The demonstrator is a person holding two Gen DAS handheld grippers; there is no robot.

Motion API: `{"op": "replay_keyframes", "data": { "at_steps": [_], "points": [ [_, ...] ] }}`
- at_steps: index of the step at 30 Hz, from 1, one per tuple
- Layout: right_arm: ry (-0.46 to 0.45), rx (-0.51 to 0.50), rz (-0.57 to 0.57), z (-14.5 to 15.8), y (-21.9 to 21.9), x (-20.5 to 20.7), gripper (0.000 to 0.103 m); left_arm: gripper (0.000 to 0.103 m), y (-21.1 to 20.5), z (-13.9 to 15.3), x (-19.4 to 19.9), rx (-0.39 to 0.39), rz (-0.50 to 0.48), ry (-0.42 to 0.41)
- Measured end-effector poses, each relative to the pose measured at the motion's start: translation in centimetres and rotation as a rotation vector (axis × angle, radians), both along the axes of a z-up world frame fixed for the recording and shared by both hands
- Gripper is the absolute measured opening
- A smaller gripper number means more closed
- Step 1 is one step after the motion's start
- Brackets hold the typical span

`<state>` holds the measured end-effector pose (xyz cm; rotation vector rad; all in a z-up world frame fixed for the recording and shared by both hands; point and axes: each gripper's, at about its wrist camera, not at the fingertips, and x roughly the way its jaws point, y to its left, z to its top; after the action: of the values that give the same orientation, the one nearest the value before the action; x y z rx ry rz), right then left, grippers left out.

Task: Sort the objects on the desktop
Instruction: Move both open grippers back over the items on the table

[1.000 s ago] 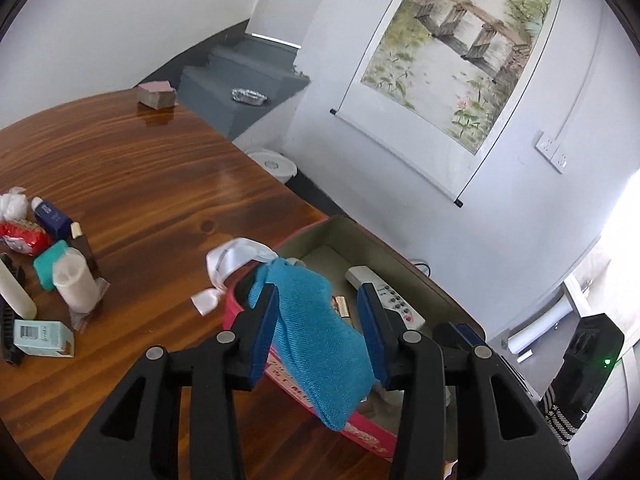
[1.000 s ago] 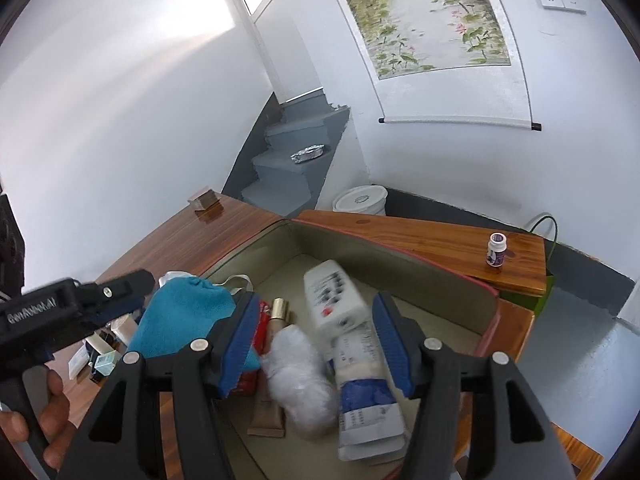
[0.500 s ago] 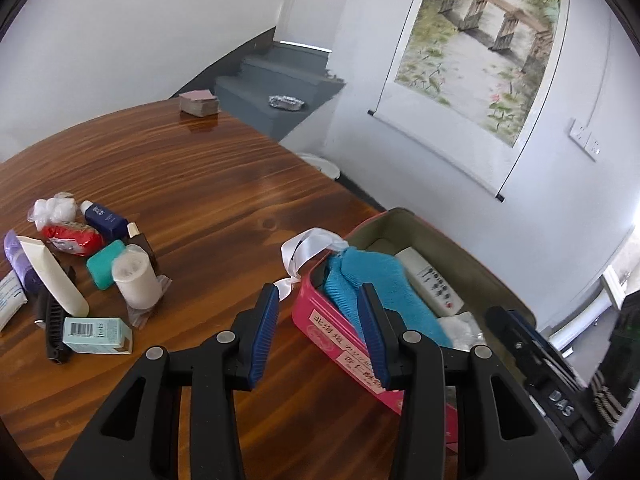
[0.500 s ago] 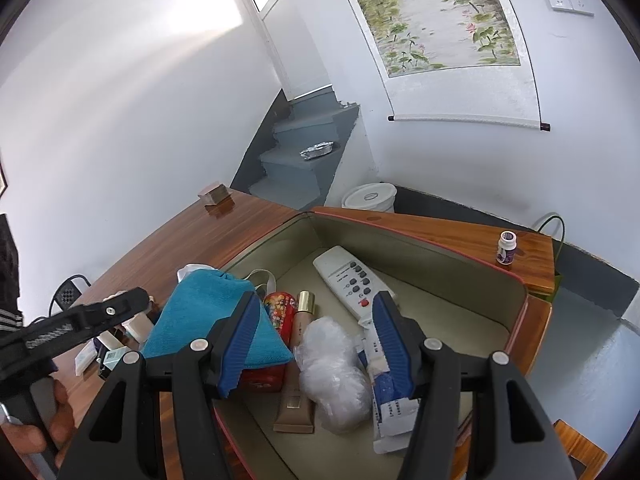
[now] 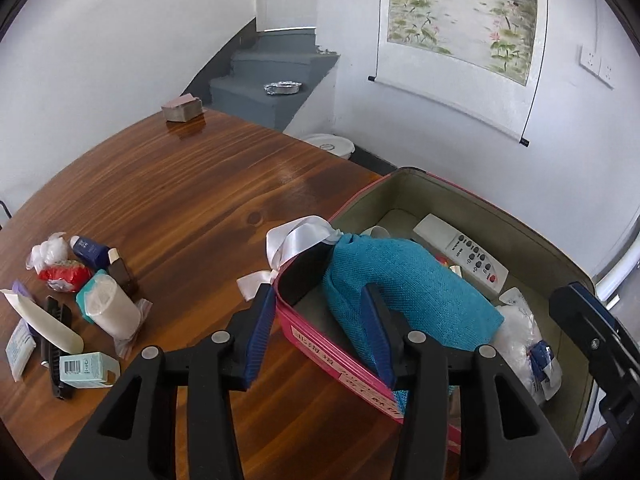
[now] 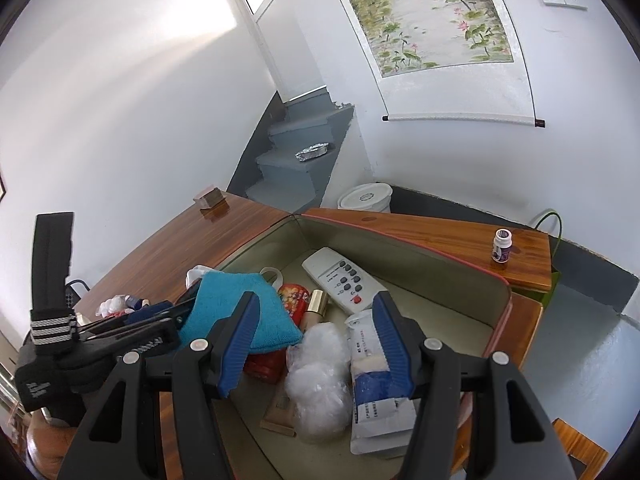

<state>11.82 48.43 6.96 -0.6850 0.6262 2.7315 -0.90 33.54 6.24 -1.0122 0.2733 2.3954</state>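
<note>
A pink box (image 5: 320,340) with an olive lining (image 6: 400,240) stands on the wooden table. A teal cloth (image 5: 408,292) lies loose inside it over the near wall, beside a white remote (image 5: 464,252). My left gripper (image 5: 320,320) straddles the box's near corner; its jaws are opening, with the wall and the cloth's edge between them and neither pad pressing. My right gripper (image 6: 316,340) hangs open and empty over a cotton bag (image 6: 320,368) and a white-blue packet (image 6: 376,384) in the box. The cloth (image 6: 240,296) and remote (image 6: 344,280) also show there.
Several small toiletries lie at the table's left: a white roll (image 5: 112,308), a teal carton (image 5: 86,368), a black comb (image 5: 56,344), a blue bottle (image 5: 90,250). A brown block (image 5: 182,108) sits far back. A pill bottle (image 6: 502,245) stands on a side shelf.
The left gripper let go of the teal cloth, which now lies in the box, then sank until its fingers straddle the box wall. The remote has come to lie flat. The right gripper kept still.
</note>
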Motion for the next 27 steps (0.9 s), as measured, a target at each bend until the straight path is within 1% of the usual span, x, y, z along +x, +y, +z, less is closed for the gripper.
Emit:
{"op": "replay_keyframes", "data": {
  "at_steps": [5,8,12,14,16,21,22,23,24,27],
  "points": [
    [0.003,0.009,0.001,0.3,-0.4,0.0,0.063,0.048,-1.2,0.2,0.2,0.021,0.02,-0.017],
    [0.003,0.018,0.012,0.5,-1.1,-0.2,0.063,0.048,-2.7,0.6,0.3,0.053,0.046,-0.023],
    [0.004,0.035,0.045,0.9,-2.6,-0.8,0.064,0.048,-5.2,1.2,0.5,0.084,0.09,-0.012],
    [0.006,0.044,0.063,1.1,-3.4,-1.0,0.067,0.048,-6.7,1.4,0.5,0.097,0.118,-0.006],
    [0.008,0.052,0.084,1.3,-4.4,-1.4,0.069,0.048,-8.4,1.8,0.4,0.114,0.151,-0.001],
    [0.002,0.072,0.157,1.4,-7.3,-2.6,0.069,0.048,-12.7,2.4,-0.2,0.152,0.241,0.013],
    [0.001,0.074,0.169,1.4,-7.7,-2.7,0.069,0.05,-13.6,2.4,-0.4,0.157,0.261,0.015],
    [-0.002,0.076,0.183,1.4,-8.2,-2.9,0.069,0.056,-14.2,2.4,-0.6,0.159,0.278,0.018],
    [-0.006,0.078,0.199,1.3,-8.8,-3.1,0.069,0.06,-15.0,2.4,-0.8,0.161,0.297,0.022],
    [-0.016,0.088,0.241,1.2,-10.3,-3.7,0.07,0.06,-17.0,2.3,-1.4,0.168,0.348,0.03]
  ]
}}
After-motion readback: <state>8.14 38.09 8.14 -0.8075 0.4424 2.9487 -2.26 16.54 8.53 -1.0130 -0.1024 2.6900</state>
